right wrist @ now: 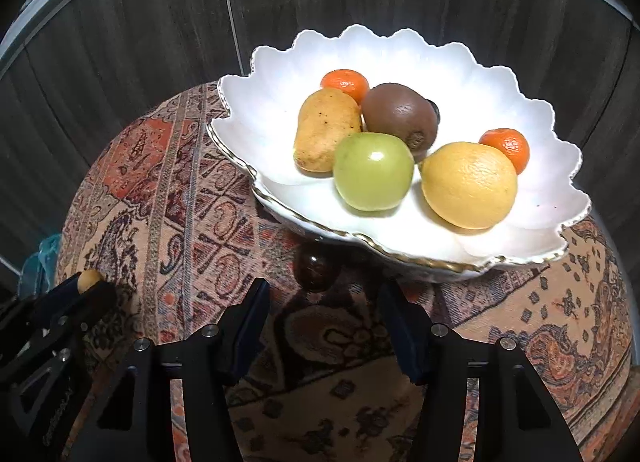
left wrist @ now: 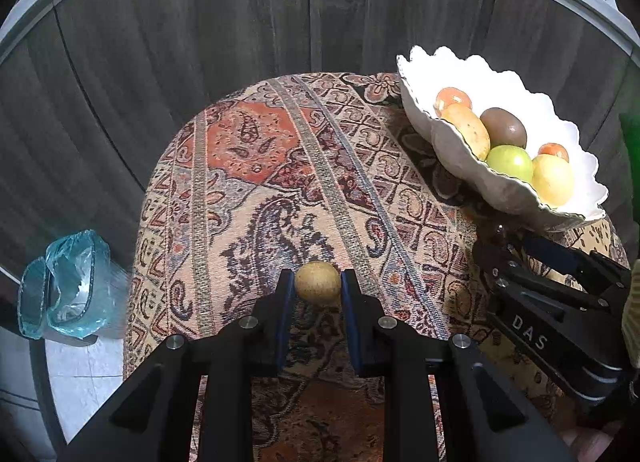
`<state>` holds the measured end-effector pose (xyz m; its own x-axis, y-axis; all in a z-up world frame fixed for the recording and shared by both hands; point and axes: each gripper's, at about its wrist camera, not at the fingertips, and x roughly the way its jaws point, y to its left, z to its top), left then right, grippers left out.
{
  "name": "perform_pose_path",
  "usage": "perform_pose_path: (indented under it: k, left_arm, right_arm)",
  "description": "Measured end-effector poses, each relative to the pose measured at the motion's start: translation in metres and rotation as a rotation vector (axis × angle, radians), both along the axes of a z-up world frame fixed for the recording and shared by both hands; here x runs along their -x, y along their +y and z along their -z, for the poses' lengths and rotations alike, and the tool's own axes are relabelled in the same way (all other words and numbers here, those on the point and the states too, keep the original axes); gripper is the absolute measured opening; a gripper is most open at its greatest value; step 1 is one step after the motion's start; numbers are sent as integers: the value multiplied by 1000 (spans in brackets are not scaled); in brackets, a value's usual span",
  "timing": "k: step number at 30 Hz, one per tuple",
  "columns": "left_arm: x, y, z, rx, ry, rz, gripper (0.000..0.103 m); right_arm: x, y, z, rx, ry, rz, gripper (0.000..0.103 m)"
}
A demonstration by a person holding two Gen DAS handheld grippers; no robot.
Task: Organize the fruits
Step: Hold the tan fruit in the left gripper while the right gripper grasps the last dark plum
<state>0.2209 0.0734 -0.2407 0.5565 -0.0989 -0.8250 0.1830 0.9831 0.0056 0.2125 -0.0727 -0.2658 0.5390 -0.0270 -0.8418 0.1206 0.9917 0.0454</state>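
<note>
My left gripper (left wrist: 317,277) is shut on a small round tan fruit (left wrist: 318,284) just above the paisley tablecloth (left wrist: 280,182); both also show at the right wrist view's left edge, the fruit (right wrist: 89,280) poking out. A white scalloped bowl (right wrist: 400,50) holds a green apple (right wrist: 374,176), a yellow citrus (right wrist: 468,186), a brown kiwi (right wrist: 400,118), a tan pear-like fruit (right wrist: 324,130) and two mandarins (right wrist: 346,82). A dark red-brown fruit (right wrist: 316,268) lies by the bowl's foot. My right gripper (right wrist: 322,294) stands open around it, pads apart from it.
The round table drops off at left and behind. A bin lined with a blue bag (left wrist: 64,286) stands on the floor at left. Dark wood panels (left wrist: 240,22) close the back. The bowl (left wrist: 460,142) overhangs the right gripper (left wrist: 490,242).
</note>
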Motion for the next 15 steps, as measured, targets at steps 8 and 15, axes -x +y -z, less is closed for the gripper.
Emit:
perform_pose_path:
  k: [8,15]
  left_arm:
    - [-2,6,1,11,3,-20,24]
    - [-3,7,1,17,6,-23,24]
  right_arm:
    - [-14,12,6,4,0,-5,49]
    - [-24,12,12,19,-1,-13,38]
